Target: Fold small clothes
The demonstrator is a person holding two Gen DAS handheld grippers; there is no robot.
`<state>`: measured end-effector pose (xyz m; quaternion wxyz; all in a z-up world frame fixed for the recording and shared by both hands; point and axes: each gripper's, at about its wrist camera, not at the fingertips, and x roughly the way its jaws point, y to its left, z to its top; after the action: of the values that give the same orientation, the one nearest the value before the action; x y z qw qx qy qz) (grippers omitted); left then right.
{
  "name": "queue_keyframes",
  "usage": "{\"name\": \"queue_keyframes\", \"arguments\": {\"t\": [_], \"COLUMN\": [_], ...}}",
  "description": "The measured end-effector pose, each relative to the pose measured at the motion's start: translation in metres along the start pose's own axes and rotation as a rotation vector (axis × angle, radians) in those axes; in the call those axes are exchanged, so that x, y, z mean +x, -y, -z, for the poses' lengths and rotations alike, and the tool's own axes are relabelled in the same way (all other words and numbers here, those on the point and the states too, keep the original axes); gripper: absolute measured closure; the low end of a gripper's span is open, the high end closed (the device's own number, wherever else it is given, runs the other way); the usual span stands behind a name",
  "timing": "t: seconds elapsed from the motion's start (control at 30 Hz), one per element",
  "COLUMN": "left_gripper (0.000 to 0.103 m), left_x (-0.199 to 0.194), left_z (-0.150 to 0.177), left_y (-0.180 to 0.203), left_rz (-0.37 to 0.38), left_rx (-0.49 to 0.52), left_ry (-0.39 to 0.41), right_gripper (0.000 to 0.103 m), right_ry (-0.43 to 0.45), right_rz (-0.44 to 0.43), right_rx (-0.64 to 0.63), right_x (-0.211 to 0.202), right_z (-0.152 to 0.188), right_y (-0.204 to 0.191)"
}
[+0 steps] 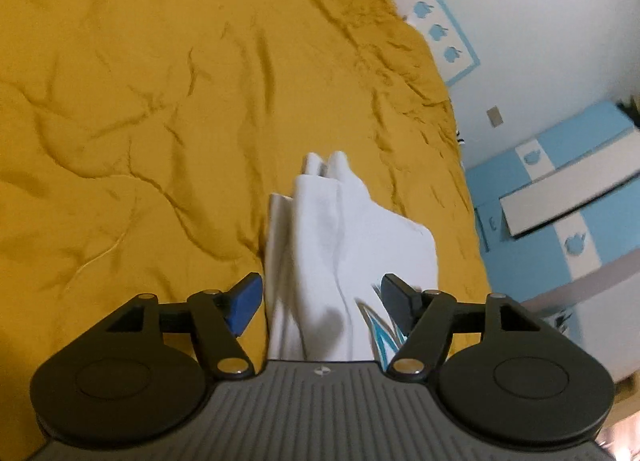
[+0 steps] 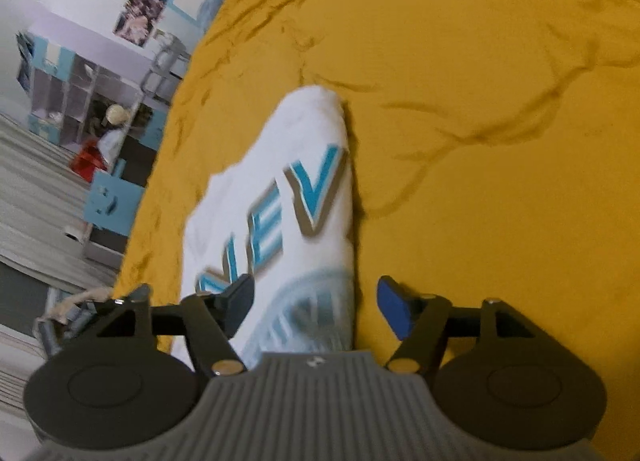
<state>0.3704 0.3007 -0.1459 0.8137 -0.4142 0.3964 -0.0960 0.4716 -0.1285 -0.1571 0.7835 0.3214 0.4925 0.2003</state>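
Here, in the left wrist view, the rumpled mustard-yellow bedspread (image 1: 140,101) fills the left and far part of the scene, creased all over. The left gripper (image 1: 322,303) sits at the near edge with its jaws spread wide, holding nothing; the blue pad (image 1: 244,303) on its left finger hangs over the bedspread, just beside the cloth. Between the fingers lies the white garment (image 1: 332,245), bunched into long folds that run away from the camera to two rounded ends at the far side. A bit of blue-and-grey print shows at its near right, against the black right finger. Further right, past the bed's edge, stands blue-and-white furniture (image 1: 560,189) by a white wall.

In the right wrist view, shelving and a blue cabinet (image 2: 112,205) line the far left (blurred, so details are unclear). The right gripper (image 2: 316,303) is also wide open and empty. The white garment (image 2: 280,197) lies under its left finger and the gap, showing blue letters. The bedspread (image 2: 480,141) spreads off to the right.
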Motion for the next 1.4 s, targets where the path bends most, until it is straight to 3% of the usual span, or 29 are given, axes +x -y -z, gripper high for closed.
{"name": "queue_keyframes", "arguments": {"t": [0.3,0.47,0.67,0.73,1.0,1.2,1.4], "left_gripper": [0.024,0.029,0.069,0.074,0.080,0.081,0.081], "left_x": [0.066,0.089,0.090,0.080,0.010,-0.065,-0.138], "left_z": [-0.043,-0.062,-0.061,-0.056,-0.023,0.019,0.070], "left_y": [-0.023,-0.022,-0.016,-0.006,0.081,0.130,0.177], "left_rz": [0.118,0.137,0.092,0.078,0.033,0.086,0.168], "left_rx": [-0.070,-0.072,-0.024,0.023,0.331,0.412,0.469], "left_ry": [-0.088,-0.100,-0.097,-0.066,0.133,0.311,0.436], "right_gripper": [0.038,0.051,0.077,0.089,0.095,0.097,0.097], "right_ry": [0.005,0.004,-0.018,-0.010,0.117,0.226,0.327], "right_rz": [-0.097,-0.145,-0.145,-0.140,-0.138,-0.194,-0.240], "right_rx": [0.098,0.149,0.139,0.115,-0.131,-0.238,-0.350], "right_x": [0.062,0.092,0.112,0.110,0.047,-0.032,-0.127], "right_z": [-0.054,-0.079,-0.091,-0.092,-0.083,-0.056,-0.005], "right_y": [0.028,0.038,0.034,0.028,-0.039,-0.088,-0.118]}}
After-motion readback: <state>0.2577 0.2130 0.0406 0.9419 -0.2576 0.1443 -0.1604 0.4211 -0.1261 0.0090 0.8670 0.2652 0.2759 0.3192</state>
